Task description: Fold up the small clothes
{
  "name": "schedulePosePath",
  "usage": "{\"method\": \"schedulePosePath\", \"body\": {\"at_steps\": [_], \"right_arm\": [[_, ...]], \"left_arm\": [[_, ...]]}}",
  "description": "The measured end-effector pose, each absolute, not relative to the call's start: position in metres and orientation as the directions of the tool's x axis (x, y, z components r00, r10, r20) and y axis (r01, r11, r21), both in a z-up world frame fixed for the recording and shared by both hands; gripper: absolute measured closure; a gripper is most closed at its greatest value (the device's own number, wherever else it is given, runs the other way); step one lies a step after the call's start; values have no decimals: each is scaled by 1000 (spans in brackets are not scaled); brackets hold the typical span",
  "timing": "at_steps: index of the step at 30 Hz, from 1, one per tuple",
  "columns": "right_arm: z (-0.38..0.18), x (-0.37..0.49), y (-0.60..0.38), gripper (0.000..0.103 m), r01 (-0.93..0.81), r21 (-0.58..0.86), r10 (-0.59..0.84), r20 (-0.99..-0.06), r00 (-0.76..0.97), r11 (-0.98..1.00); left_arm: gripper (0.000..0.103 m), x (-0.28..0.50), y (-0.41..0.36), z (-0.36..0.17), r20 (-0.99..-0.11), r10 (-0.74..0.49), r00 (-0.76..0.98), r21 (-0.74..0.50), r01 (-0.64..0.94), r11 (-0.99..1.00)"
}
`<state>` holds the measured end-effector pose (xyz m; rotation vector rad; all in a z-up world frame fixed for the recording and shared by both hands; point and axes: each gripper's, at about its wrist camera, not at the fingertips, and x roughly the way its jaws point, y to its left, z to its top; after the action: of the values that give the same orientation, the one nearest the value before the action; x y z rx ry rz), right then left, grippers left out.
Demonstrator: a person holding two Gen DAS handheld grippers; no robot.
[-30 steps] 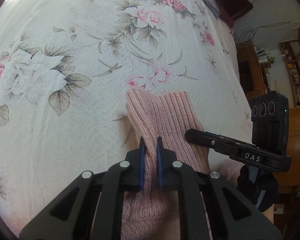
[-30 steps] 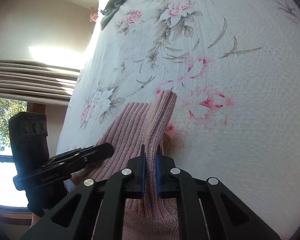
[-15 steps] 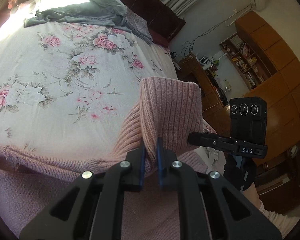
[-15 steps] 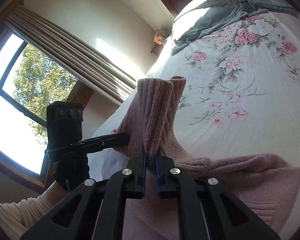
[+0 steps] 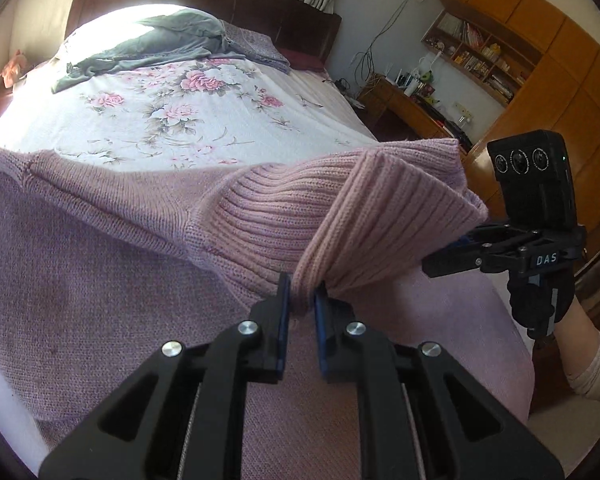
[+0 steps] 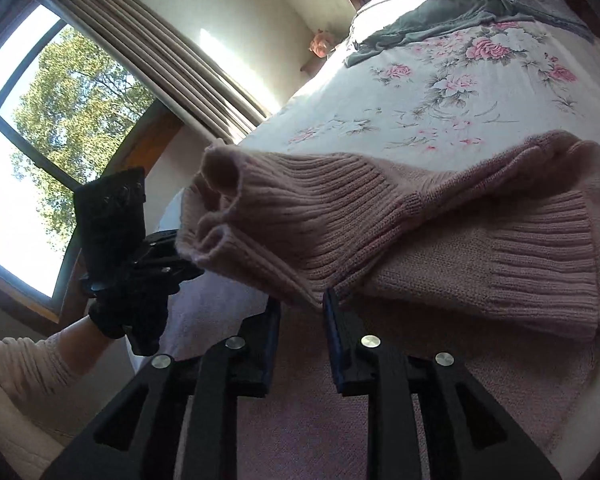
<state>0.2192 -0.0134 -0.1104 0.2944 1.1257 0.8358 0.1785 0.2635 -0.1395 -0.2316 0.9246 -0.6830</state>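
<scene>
Two tongs: left tongs (image 5: pixel 300 294) pinch the ribbed cuff of the pink sweater (image 5: pixel 100 280); right tongs (image 6: pixel 299 308) gape apart, cuff edge between them, not clamped. Beyond both, the sweater lies on the floral bed (image 5: pixel 160 120). Soft, floppy, light knit; grab at ribbing.

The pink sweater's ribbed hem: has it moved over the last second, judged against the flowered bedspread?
Yes. The ribbed hem has come back off the flowered bedspread, toward the camera, and now lies over the sweater's body.
</scene>
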Motion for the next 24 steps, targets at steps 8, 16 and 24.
{"method": "schedulePosePath", "body": {"at_steps": [8, 16, 24], "right_arm": [[-71, 274, -15, 75, -366, 616, 714, -634, 295, 698], [-106, 267, 37, 75, -418, 637, 733, -671, 115, 648], [-118, 227, 38, 75, -415, 621, 721, -678, 141, 665]], "left_arm": [[92, 173, 264, -141, -663, -608, 436, -420, 456, 785], [82, 164, 294, -126, -661, -589, 464, -451, 382, 807], [80, 209, 311, -114, -684, -503, 529, -428, 267, 863]]}}
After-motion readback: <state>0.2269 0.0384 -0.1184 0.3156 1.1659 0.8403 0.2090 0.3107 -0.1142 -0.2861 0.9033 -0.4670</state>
